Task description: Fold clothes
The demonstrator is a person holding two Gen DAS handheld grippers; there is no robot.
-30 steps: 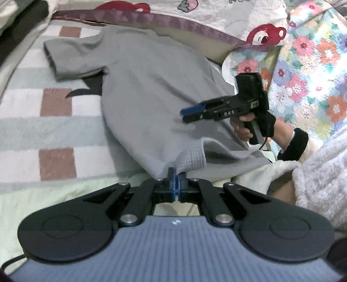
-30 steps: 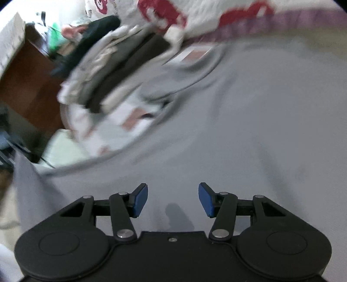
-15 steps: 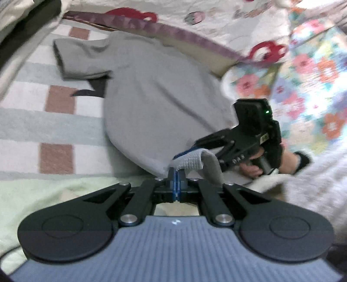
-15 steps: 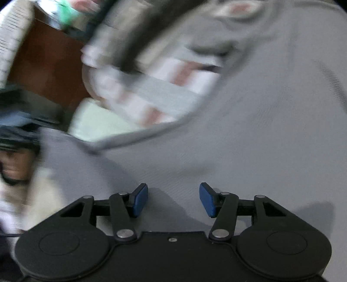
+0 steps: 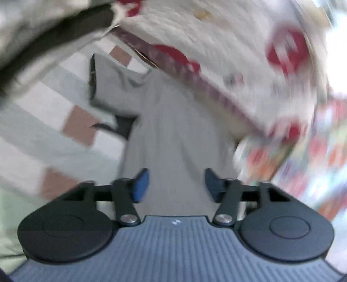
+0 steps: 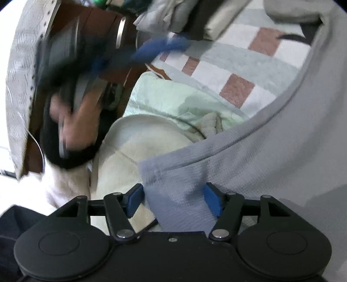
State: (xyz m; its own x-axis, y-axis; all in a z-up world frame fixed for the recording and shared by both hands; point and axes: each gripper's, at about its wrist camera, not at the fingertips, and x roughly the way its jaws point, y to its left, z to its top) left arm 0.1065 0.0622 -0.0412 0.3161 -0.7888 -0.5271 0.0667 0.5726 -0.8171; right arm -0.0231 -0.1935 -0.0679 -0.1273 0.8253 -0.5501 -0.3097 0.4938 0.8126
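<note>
A grey knit sweater [image 5: 169, 130] lies spread on the bed, one sleeve [image 5: 112, 86] reaching to the far left. My left gripper [image 5: 176, 183] hovers over its body with the jaws opening; nothing is between the blue pads. That view is badly blurred. In the right wrist view the sweater's ribbed hem corner [image 6: 173, 188] lies between the fingers of my right gripper [image 6: 173, 197]. Its jaws are opening, and a gap shows at the left pad [image 6: 135, 199]. The left gripper [image 6: 164, 46] shows as a blur at upper left, held by a hand [image 6: 73, 121].
A blanket with brown and white squares [image 6: 216, 71] is under the sweater. A pale green quilt [image 6: 173, 102] and cream fleece [image 6: 134, 147] lie at the near edge. Stacked clothes [image 6: 184, 17] sit at the far side. A red-printed quilt [image 5: 238, 54] bounds the right.
My left gripper let go of the ribbed hem corner, opened and swung over the sweater. My right gripper moved across to that corner, which now sits between its wider jaws.
</note>
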